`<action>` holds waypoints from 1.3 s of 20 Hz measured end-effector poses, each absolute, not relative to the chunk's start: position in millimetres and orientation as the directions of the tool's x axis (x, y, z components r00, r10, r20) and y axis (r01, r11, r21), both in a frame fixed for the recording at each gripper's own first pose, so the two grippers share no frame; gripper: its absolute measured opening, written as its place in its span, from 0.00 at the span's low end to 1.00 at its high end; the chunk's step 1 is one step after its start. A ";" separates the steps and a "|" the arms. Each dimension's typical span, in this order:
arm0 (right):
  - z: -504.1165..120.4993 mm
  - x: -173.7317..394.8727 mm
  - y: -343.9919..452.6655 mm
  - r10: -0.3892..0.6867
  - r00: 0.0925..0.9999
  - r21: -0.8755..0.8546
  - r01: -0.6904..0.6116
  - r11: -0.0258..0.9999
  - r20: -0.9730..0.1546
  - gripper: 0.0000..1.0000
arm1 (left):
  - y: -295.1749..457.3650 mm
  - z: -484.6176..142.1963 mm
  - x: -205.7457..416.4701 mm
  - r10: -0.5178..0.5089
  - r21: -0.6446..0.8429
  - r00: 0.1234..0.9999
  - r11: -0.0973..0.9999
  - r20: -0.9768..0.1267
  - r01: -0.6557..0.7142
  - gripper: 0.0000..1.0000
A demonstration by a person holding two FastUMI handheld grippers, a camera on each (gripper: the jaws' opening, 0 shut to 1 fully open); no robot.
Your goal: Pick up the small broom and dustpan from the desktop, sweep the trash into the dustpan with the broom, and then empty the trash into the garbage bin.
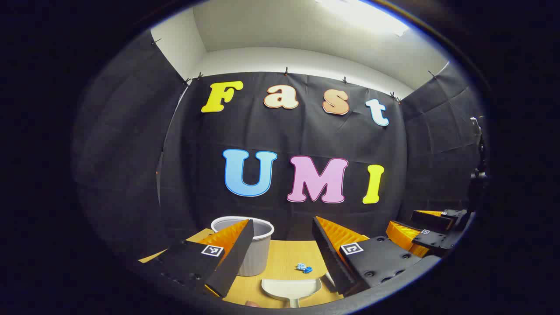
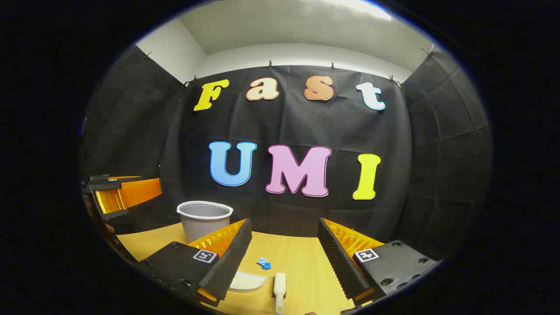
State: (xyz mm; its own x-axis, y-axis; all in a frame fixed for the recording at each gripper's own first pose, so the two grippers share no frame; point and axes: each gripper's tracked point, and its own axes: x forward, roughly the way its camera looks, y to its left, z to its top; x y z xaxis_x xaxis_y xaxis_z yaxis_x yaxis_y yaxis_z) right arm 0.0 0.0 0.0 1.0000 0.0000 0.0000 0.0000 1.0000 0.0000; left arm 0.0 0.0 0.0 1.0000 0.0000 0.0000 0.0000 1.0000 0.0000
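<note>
Left gripper (image 1: 280,258) fingers spread, holding nothing; dustpan (image 1: 291,288) straight below gap, near table (image 1: 284,258) front edge, handle toward camera, mouth toward back edge.

Right gripper (image 2: 284,258) fingers spread, empty; broom (image 2: 279,286) below gap, long axis front-to-back, nearer right gripper.

Blue trash (image 1: 304,267) just beyond dustpan mouth.

Bin (image 1: 258,245) at back left.
</note>
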 end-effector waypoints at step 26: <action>7.8 -18.1 -1.8 -0.026 1.000 0.003 0.026 1.000 0.013 0.98 | -30.1 7.2 -4.1 -0.055 0.121 0.995 0.992 0.088 0.044 0.80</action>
State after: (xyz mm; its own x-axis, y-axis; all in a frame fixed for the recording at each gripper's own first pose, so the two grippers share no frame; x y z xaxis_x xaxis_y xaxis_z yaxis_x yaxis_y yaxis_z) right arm -18.1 -1.8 7.8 0.9996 -0.0264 0.0131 0.0264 0.9996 0.0035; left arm -4.1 -30.1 7.2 0.9946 -0.0552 0.0880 0.0443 0.9917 0.1205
